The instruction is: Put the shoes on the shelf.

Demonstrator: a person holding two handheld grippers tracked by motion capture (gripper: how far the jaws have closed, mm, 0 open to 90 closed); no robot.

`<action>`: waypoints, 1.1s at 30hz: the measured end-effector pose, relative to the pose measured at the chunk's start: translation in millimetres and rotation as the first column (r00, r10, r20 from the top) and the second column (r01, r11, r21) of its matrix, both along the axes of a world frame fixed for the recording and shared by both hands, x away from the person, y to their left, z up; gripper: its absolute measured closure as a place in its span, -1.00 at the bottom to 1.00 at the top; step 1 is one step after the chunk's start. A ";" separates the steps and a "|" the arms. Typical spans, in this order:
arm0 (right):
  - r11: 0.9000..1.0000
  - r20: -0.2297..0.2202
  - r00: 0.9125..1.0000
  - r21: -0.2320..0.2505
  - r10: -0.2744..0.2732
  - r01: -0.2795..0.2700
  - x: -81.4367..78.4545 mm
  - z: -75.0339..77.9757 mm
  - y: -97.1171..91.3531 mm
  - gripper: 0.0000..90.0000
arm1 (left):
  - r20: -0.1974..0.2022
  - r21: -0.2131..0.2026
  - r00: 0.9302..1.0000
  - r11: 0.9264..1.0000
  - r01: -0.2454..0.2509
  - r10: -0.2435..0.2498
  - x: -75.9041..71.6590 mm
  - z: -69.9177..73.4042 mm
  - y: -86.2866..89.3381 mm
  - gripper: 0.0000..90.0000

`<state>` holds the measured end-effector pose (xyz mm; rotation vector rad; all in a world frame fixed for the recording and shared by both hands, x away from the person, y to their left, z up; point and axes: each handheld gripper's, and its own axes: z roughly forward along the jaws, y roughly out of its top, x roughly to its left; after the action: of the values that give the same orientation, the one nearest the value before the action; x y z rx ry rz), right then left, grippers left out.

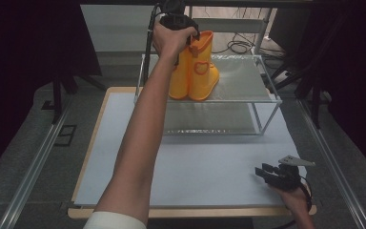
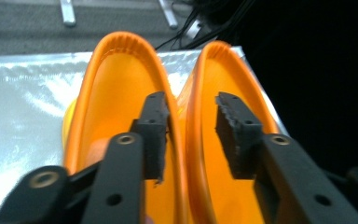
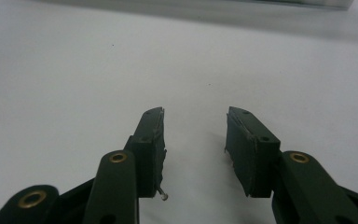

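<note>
A pair of orange rubber boots stands upright on the top tier of a metal rack. My left gripper reaches down into the boot tops from above. One jaw is inside the left boot and the other inside the right boot. The two adjoining boot walls are between them, and a gap shows beside the right pad. In the high view, the hand covers that gripper. My right gripper rests low over the white mat at the near right, open and with nothing between its jaws.
The rack has a lower tier under the top one and thin metal legs. Aluminium rails run along both sides of the table. Cables lie on the floor behind the rack. The person's left forearm stretches across the mat.
</note>
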<state>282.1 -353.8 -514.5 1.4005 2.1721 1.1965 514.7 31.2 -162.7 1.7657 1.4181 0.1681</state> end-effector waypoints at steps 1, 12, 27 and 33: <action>1.000 0.001 1.000 -0.002 0.001 -0.001 0.1 0.0 0.6 0.25 | 0.013 -0.005 1.000 1.000 0.008 -0.008 -2.4 4.6 0.3 0.26; 1.000 0.006 1.000 -0.003 0.001 -0.001 -1.0 1.5 0.7 0.25 | 0.106 -0.027 0.985 0.989 0.143 -0.140 -35.8 20.6 20.1 0.42; 1.000 0.014 1.000 -0.013 -0.006 0.007 -2.4 3.2 2.1 0.25 | 0.129 0.039 0.940 0.949 0.313 -0.315 -96.3 1.6 66.9 0.98; 1.000 0.017 1.000 -0.016 -0.005 0.005 -3.0 3.9 3.7 0.25 | 0.118 0.050 0.940 0.947 0.317 -0.321 -111.2 -13.8 83.1 1.00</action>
<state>279.0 -350.1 -510.7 1.3835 2.1606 1.1826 403.5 114.4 -176.5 1.9483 1.0283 0.1239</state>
